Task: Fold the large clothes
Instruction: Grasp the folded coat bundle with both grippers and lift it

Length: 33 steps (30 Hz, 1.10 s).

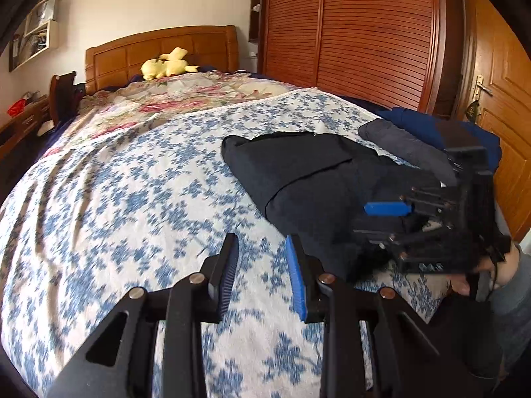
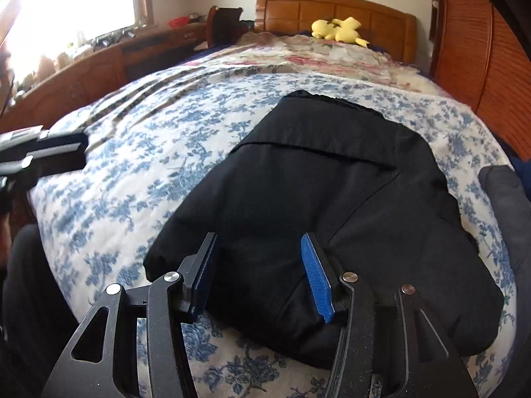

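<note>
Your left gripper (image 1: 262, 275) angled downward, jaws parted with nothing between the pads, your right gripper (image 2: 259, 275) also tilted downward, jaws set wider apart, pads not pressing anything, your hand (image 1: 497, 273) wrapped around the right gripper's grip.

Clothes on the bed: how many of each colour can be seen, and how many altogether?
Black folded garment: 1
Dark grey folded garment: 1
Navy blue garment: 1
Total: 3 clothes on the blue-flowered white bedspread.
</note>
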Tool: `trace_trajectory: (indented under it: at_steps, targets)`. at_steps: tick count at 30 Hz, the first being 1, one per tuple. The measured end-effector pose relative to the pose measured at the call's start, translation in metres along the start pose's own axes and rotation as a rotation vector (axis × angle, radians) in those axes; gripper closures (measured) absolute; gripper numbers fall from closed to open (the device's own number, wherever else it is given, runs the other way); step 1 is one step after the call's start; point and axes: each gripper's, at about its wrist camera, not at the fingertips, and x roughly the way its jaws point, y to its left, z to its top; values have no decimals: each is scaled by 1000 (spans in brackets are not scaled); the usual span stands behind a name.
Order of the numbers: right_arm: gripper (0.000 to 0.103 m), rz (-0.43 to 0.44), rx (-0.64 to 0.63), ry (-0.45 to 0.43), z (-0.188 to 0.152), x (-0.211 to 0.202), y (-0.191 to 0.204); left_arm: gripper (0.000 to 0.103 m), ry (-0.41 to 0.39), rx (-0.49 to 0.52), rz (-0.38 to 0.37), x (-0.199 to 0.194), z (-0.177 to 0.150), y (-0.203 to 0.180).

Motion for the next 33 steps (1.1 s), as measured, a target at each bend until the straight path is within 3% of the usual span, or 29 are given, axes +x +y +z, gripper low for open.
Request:
trace_trajectory:
  at_steps: [2, 7, 12, 18, 28, 32, 33]
  targets:
    - [52, -12, 24, -25, -4, -10, -2, 67, 5, 9, -20, 14, 8, 2]
    - [51, -58, 108, -79, -22, -53, -19, 66, 15, 47, -44, 47, 30, 6]
    - [51, -177, 174, -40, -49, -81, -49, 66, 40, 67, -60, 90, 55, 16]
    - [48, -249, 280, -3, -64, -73, -83, 66, 96, 104, -48, 145, 83, 24]
    - [46, -165, 345, 36, -69, -37, -99, 66, 192, 14, -82, 226, 118, 51]
    - [44, -154, 359, 18, -68, -33, -97, 57, 220, 3, -69, 245, 118, 51]
    - [44, -153, 363, 15, -68, -33, -97, 50, 226, 1, -56, 250, 116, 51]
